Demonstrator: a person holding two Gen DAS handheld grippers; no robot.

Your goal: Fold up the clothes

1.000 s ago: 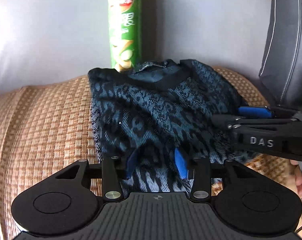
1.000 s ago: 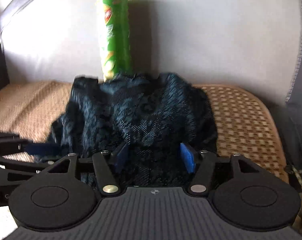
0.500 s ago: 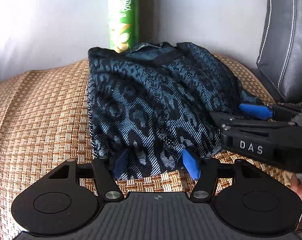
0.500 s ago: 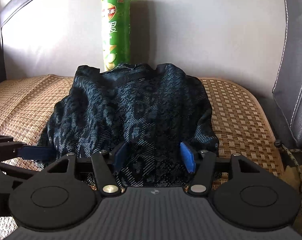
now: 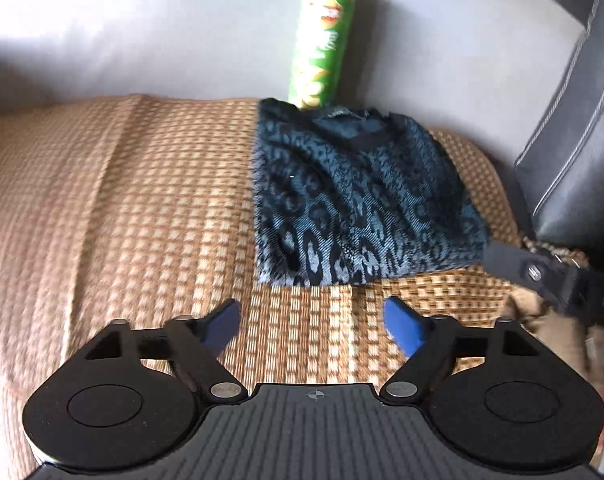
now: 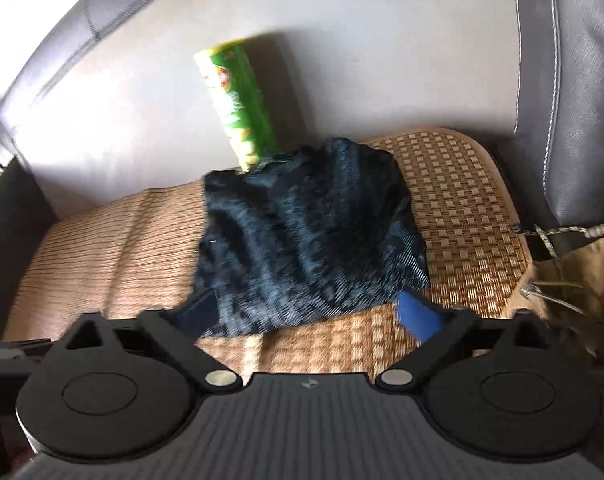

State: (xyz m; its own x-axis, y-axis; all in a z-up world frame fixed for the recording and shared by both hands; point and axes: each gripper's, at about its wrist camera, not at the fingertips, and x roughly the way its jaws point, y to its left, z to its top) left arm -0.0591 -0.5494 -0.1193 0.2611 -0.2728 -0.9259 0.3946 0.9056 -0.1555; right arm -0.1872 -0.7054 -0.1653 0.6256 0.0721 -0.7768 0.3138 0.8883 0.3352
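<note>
A folded dark-blue patterned garment [image 5: 357, 200] lies on the woven seat mat [image 5: 142, 208], its collar end toward the sofa back. My left gripper [image 5: 313, 320] hangs above bare mat just in front of the garment's near edge, its jaws opening wide with nothing between them. In the right wrist view the same garment [image 6: 305, 240] lies ahead; my right gripper [image 6: 305, 312] is lifted over its near edge, jaws opening, blue pads apart and not pressing the cloth. Part of the right gripper's body [image 5: 549, 276] shows at the right edge of the left wrist view.
A green chip can [image 5: 321, 44] stands against the grey sofa back [image 5: 142, 40] just behind the garment, also seen as the can [image 6: 238, 104] in the right wrist view. A dark leather cushion [image 5: 573, 120] rises at the right. A tan cloth with cords [image 6: 569, 272] lies at the seat's right edge.
Both grippers spread their jaws off the garment's near edge, rose and pulled back. The garment now lies folded and free on the mat. Both views have rolled.
</note>
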